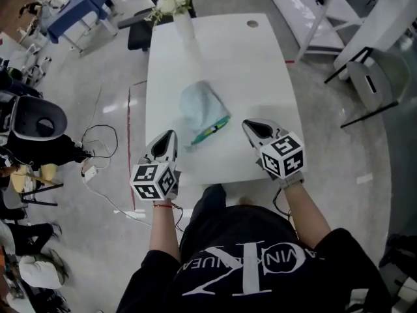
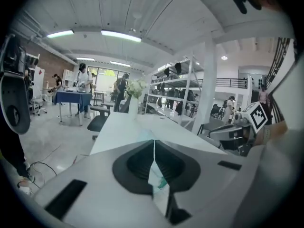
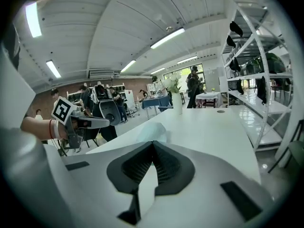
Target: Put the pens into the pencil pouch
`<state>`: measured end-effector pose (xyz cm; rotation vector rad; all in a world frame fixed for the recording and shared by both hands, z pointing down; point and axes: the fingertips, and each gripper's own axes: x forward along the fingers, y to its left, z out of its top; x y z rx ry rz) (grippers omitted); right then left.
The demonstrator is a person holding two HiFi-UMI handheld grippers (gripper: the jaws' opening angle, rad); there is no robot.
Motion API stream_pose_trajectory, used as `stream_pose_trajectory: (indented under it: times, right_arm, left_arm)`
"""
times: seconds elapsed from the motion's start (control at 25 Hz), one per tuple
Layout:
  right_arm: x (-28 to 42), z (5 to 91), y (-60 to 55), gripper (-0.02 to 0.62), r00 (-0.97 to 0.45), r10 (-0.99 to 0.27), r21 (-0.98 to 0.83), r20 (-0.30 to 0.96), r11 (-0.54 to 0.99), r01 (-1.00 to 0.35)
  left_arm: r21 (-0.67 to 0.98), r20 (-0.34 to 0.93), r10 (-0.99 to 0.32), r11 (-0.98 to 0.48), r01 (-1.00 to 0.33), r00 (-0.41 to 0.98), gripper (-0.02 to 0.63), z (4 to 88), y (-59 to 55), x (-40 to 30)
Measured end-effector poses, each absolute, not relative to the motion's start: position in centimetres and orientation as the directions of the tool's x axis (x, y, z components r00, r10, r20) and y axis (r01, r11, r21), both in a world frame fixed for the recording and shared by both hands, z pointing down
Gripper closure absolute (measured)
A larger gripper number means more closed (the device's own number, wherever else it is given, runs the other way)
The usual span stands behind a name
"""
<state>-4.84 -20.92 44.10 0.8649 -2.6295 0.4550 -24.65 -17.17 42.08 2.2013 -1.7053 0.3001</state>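
Observation:
A light blue pencil pouch [image 1: 201, 108] lies in the middle of the white table [image 1: 260, 70], its mouth toward me. Green pens [image 1: 212, 132] poke out of that mouth. My left gripper [image 1: 170, 136] hangs above the table's near left part, shut, with nothing between its jaws. My right gripper [image 1: 250, 126] hangs to the right of the pouch, also shut and empty. In the left gripper view the closed left gripper [image 2: 153, 142] hides most of the pouch [image 2: 158, 178]. In the right gripper view the pouch [image 3: 151, 131] shows just beyond the closed right gripper [image 3: 153, 144].
A white vase with flowers [image 1: 177, 6] stands at the table's far end, near a round cable hole [image 1: 252, 23]. A black chair [image 1: 139, 34] sits beyond the far left corner. Cables [image 1: 98, 149] lie on the floor at the left. Shelving [image 3: 256, 65] runs along the right.

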Motion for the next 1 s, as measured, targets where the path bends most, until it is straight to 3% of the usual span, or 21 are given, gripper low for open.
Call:
stream_pose_trajectory:
  times: [0.32,1.0]
  right_arm:
    - [-4.3,40.4,-21.3,0.586,-0.78,-0.547,-0.128,0.304,0.788,-0.602]
    - [-2.3,34.9,-21.1,0.586,-0.8,-0.583,-0.105,0.141,0.795,-0.597]
  left_arm:
    - [0.113,0.222,-0.965,-0.118,-0.987,0.141,0.598,37.9,-15.7,-26.7]
    - [0.015,0.047,-0.999,0.008,-1.0,-0.008,0.598,31.6,-13.6,-28.9]
